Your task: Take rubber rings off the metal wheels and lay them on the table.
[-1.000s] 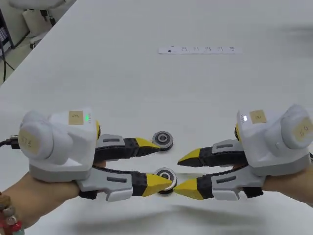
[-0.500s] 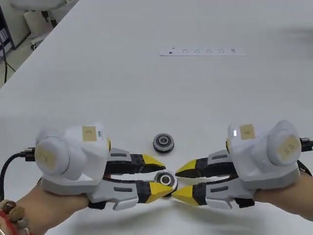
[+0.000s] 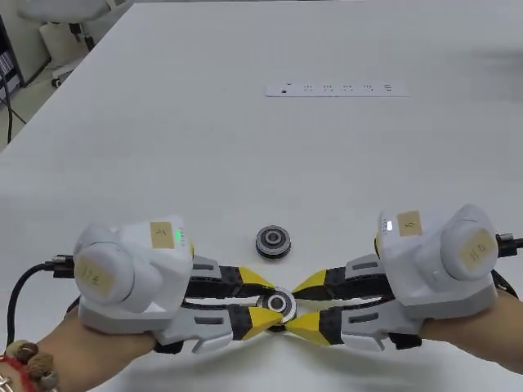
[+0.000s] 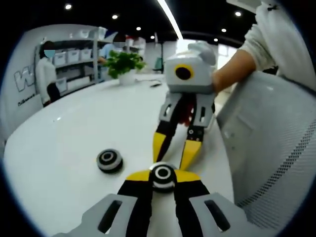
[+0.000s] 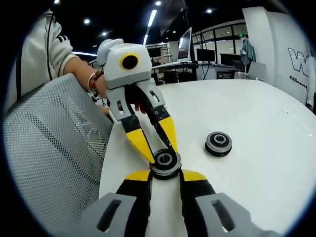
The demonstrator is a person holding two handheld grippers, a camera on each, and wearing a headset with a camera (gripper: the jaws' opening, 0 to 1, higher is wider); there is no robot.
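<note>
A metal wheel with a black rubber ring (image 3: 276,305) lies near the table's front edge, between both grippers. My left gripper (image 3: 263,304) comes in from the left and my right gripper (image 3: 292,305) from the right, tips almost touching. In the left gripper view the wheel (image 4: 163,176) sits between my own yellow tips, with the right gripper (image 4: 174,158) pressing on its far side. The right gripper view shows the same wheel (image 5: 166,163) clamped between its tips. A second ringed wheel (image 3: 273,242) lies flat a little farther back, apart from both grippers.
A white power strip (image 3: 337,90) lies far back on the white table (image 3: 163,147). A mesh office chair (image 5: 54,148) stands at the table's near side, behind the hands. Shelves, a potted plant (image 4: 121,64) and people stand in the background.
Both grippers have drawn closer to each other and narrowed their jaws onto the near wheel. The second wheel has stayed where it was.
</note>
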